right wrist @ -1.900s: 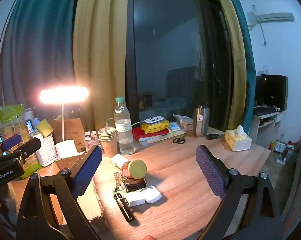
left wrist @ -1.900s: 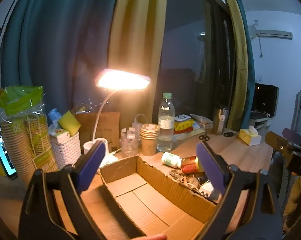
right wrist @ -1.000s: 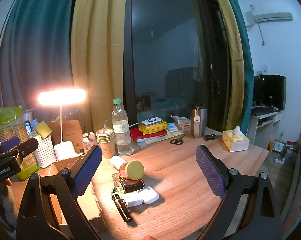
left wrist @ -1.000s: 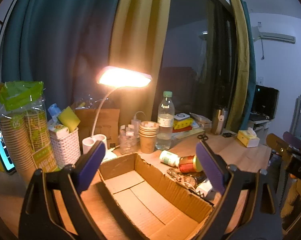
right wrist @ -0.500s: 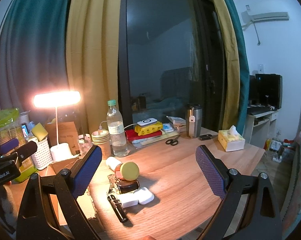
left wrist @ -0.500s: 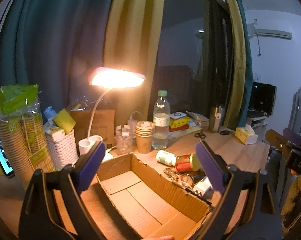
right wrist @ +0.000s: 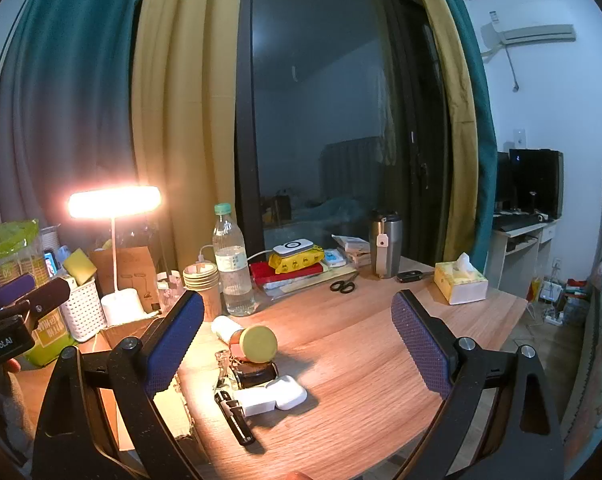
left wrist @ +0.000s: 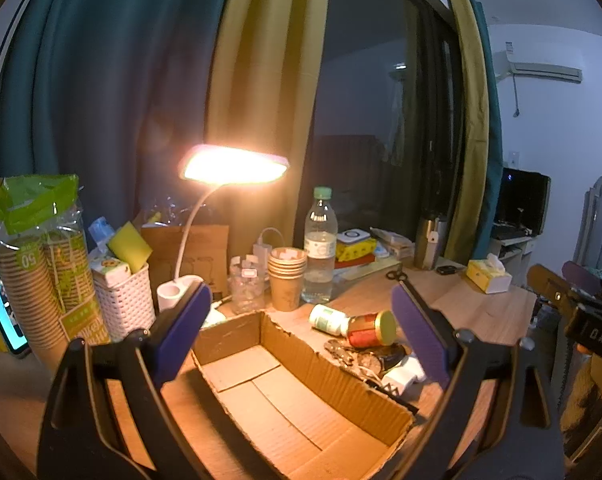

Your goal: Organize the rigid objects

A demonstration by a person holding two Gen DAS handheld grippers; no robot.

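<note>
Wood desk (right wrist: 361, 344) lamp-lit (right wrist: 115, 201), dark window (right wrist: 325, 120) behind; L gripper (left wrist: 301, 336) & R gripper (right wrist: 297, 344) both wide open, empty

"50" on cup pack (left wrist: 31, 258); "DAS" on right tongs (left wrist: 599, 338)

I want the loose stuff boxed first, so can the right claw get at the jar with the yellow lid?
Probably yes: the right claw is open and empty, and the jar lies on bare table ahead, with nothing in between.
</note>
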